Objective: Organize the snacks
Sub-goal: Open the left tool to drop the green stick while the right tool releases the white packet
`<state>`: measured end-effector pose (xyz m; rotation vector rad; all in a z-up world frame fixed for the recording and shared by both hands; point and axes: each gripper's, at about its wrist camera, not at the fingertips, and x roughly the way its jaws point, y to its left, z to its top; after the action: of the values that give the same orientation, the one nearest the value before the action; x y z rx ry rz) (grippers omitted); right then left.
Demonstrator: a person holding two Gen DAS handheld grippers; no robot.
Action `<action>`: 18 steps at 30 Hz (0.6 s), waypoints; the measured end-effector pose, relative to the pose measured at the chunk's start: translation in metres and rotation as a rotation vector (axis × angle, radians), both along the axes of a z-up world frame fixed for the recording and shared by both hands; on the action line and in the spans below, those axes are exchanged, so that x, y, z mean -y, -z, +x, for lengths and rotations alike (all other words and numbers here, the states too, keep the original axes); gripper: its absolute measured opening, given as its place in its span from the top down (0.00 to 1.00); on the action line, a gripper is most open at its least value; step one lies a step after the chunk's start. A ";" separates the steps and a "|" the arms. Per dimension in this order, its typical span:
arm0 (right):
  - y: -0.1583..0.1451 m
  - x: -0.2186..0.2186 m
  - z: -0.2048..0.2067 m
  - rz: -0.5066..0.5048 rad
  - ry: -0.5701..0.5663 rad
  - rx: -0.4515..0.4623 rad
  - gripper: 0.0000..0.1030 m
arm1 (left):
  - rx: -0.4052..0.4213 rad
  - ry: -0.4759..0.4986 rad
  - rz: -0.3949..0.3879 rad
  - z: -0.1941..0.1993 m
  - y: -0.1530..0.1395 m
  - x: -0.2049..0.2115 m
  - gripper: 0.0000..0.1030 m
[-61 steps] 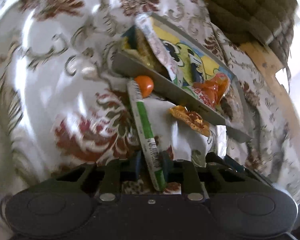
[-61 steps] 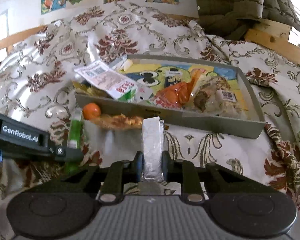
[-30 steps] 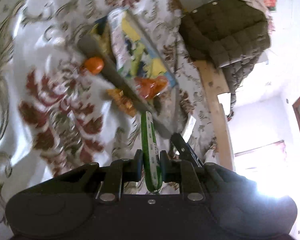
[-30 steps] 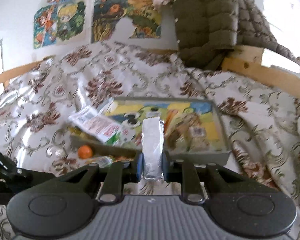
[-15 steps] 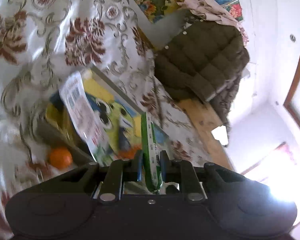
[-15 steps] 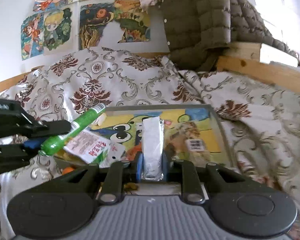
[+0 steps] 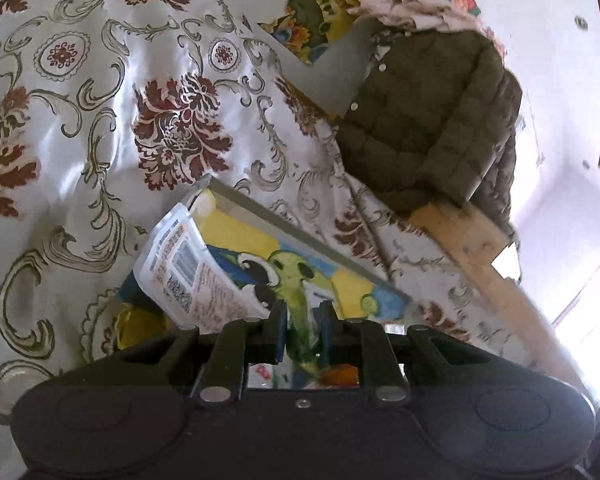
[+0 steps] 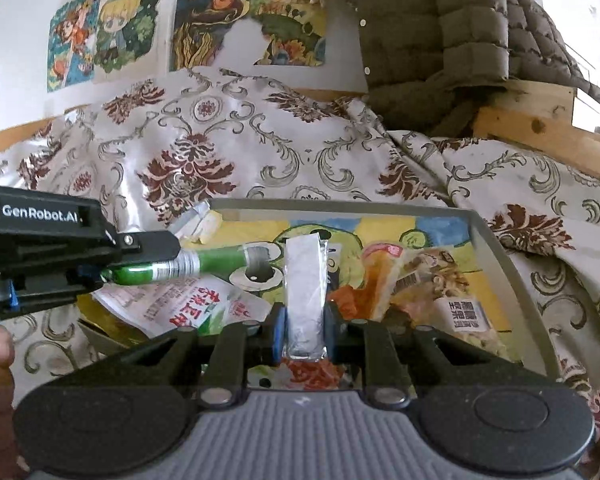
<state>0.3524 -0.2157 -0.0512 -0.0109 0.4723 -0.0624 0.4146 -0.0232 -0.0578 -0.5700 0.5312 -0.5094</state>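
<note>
Just ahead of and below both tools lies the tray (image 8: pixel 496 240). My right gripper (image 8: pixel 304 322) clamps a foil pack (image 8: pixel 303 280) pointing straight out over it; my left gripper (image 8: pixel 100 272) grips a green stick (image 8: pixel 204 264) lying crosswise, beside the pack

"GenRobot.AI" on the left gripper (image 8: pixel 140 258) body (snack-packet (image 8: pixel 188 304) print, red characters, unreadable)
</note>
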 end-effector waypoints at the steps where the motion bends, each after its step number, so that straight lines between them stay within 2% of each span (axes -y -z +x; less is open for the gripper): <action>1: 0.002 -0.001 0.002 -0.010 0.000 -0.005 0.78 | 0.001 0.005 0.007 0.000 0.002 0.001 0.84; 5: 0.009 -0.004 0.006 -0.053 0.011 -0.037 0.76 | 0.029 0.009 0.057 -0.002 0.003 0.006 0.83; 7: 0.010 -0.005 0.006 -0.073 0.016 -0.047 0.69 | 0.029 0.004 0.084 -0.003 0.003 0.008 0.83; 9: 0.011 -0.004 0.004 -0.077 0.016 -0.050 0.53 | 0.013 -0.003 0.098 -0.002 0.004 0.009 0.82; 10: 0.010 -0.004 0.003 -0.073 0.017 -0.053 0.51 | 0.003 -0.003 0.094 -0.002 0.004 0.008 0.81; 12: 0.008 -0.001 0.001 -0.046 0.020 -0.064 0.47 | -0.004 -0.001 0.079 -0.003 0.000 0.007 0.74; 14: 0.002 0.003 -0.003 -0.018 0.029 -0.059 0.44 | 0.019 -0.006 0.088 -0.007 -0.007 0.008 0.58; 17: -0.010 0.007 -0.010 -0.009 0.043 -0.035 0.38 | 0.062 -0.015 0.108 -0.017 -0.019 0.009 0.42; 18: -0.014 0.009 -0.013 -0.003 0.046 -0.027 0.35 | 0.073 -0.021 0.110 -0.020 -0.024 0.008 0.40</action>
<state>0.3391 -0.2243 -0.0375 -0.0036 0.4991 -0.1084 0.3945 -0.0311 -0.0339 -0.4493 0.4801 -0.4765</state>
